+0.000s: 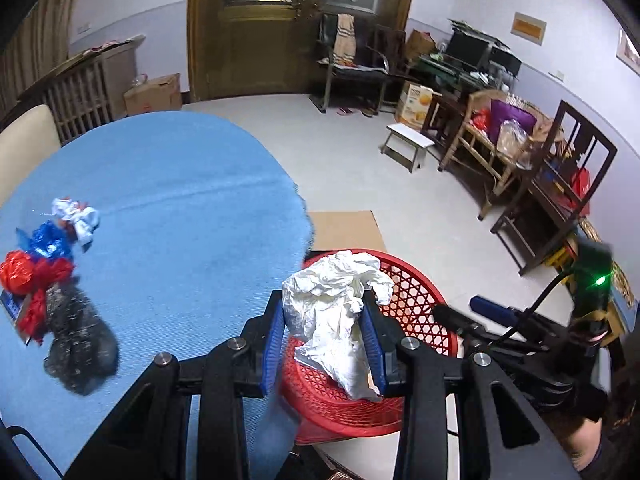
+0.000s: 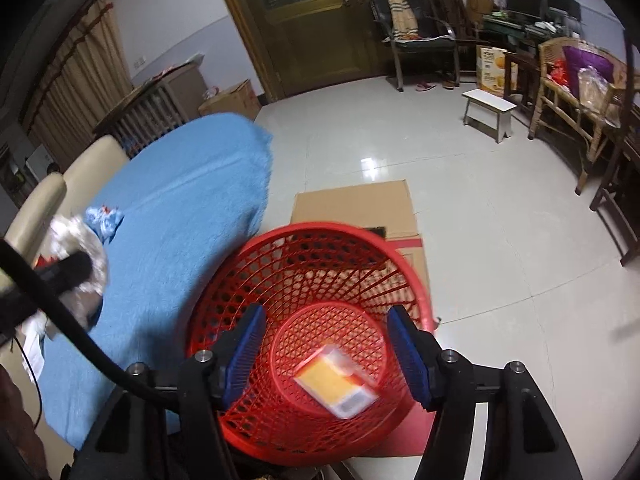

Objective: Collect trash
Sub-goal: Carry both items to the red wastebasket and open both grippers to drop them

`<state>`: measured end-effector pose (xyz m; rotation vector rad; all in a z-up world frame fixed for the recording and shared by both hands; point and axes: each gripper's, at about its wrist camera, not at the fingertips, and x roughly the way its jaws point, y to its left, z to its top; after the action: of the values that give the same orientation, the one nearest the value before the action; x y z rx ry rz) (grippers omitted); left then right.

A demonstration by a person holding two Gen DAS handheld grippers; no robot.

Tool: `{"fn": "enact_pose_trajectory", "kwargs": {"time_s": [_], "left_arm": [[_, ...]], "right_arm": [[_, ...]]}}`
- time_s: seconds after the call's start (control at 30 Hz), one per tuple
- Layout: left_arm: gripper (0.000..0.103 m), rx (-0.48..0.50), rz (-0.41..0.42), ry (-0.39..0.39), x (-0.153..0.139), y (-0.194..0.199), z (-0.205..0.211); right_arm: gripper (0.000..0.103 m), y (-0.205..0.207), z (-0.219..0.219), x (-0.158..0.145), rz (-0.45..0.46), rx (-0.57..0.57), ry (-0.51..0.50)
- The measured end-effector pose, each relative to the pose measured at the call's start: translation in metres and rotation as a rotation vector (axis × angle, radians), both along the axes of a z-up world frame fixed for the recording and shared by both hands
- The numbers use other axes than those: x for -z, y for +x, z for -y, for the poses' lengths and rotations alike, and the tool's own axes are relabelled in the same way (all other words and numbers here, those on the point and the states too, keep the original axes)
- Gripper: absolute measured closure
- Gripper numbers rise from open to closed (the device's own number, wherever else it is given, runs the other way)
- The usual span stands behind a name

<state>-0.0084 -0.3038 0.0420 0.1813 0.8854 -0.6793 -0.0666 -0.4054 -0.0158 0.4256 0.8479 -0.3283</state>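
At lower left, crumpled wrappers [image 1: 48, 264] lie on the blue counter [image 1: 180, 208]; centre, left gripper [image 1: 325, 342] jaws clamp white crumpled paper [image 1: 336, 312] above the red basket [image 2: 308, 236]; right gripper [image 2: 326, 354] jaws wide, empty, over an orange packet [image 2: 336, 380] inside

A wooden double door [image 1: 244, 28] stands in the far wall. To its right is a dark chair [image 1: 352, 60] with a striped cloth [image 1: 345, 38] over its back, slippers [image 1: 354, 111] on the floor before it. Further right of the door sit a desk with monitors [image 1: 476, 54], an orange-printed carton [image 1: 416, 105], a small white stool [image 1: 406, 146] and a wicker bench [image 1: 492, 148] holding a purple cushion [image 1: 510, 118]. Left of the door stand a cardboard box [image 1: 154, 94] and a slatted cabinet [image 1: 80, 92].
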Motion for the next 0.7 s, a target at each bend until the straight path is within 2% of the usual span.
{"fn": "enact_pose_trajectory", "kwargs": {"time_s": [0.4,0.5,0.53,0.57,0.7], "left_arm": [[0.063,0.074,-0.061,0.091,0.04,0.0,0.046],[0.048,0.086,-0.086,0.108,0.048,0.003,0.052],[0.033,0.086,-0.094,0.12,0.05,0.004,0.054],[0.029,0.086,-0.094,0.128,0.052,0.004,0.055],[0.029,0.074,-0.076,0.125,0.043,0.005,0.045]], "right_arm": [[0.036,-0.02,0.033,-0.013,0.062,0.084,0.029],[0.036,-0.022,0.036,-0.013,0.065,0.093,0.036],[0.036,-0.022,0.037,-0.012,0.067,0.096,0.037],[0.036,-0.022,0.039,-0.012,0.068,0.099,0.038],[0.036,-0.025,0.041,-0.016,0.076,0.104,0.034]]}}
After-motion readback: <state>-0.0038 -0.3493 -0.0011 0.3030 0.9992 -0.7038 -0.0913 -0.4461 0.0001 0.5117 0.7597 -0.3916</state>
